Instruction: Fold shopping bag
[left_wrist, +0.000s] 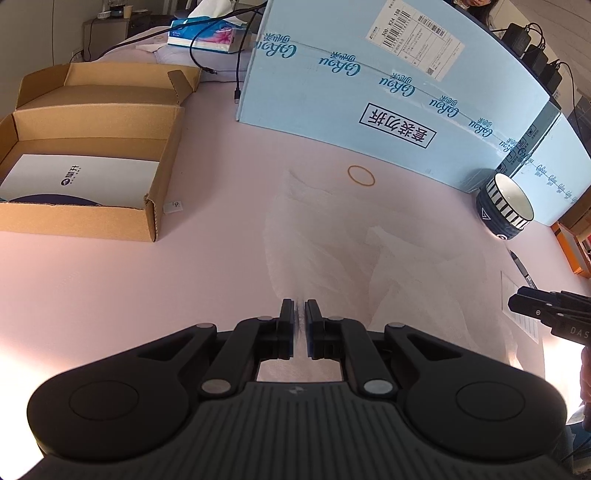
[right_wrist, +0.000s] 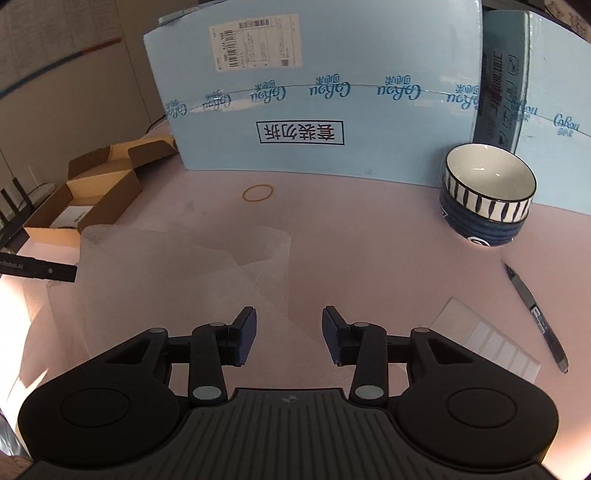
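Observation:
A thin translucent white shopping bag (left_wrist: 369, 251) lies flat and partly folded on the pink table; it also shows in the right wrist view (right_wrist: 177, 273). My left gripper (left_wrist: 300, 308) is nearly closed, pinching the bag's near edge between its fingertips. My right gripper (right_wrist: 289, 317) is open and empty, hovering just above the bag's right near part. The right gripper shows at the right edge of the left wrist view (left_wrist: 517, 304); the left gripper's finger shows at the left of the right wrist view (right_wrist: 55, 272).
A big light-blue carton (left_wrist: 369, 92) stands behind the bag. A striped bowl (right_wrist: 487, 192), a rubber band (right_wrist: 258, 192), a pen (right_wrist: 535, 317) and a label sheet (right_wrist: 487, 343) lie nearby. An open cardboard box (left_wrist: 85, 166) stands at the left.

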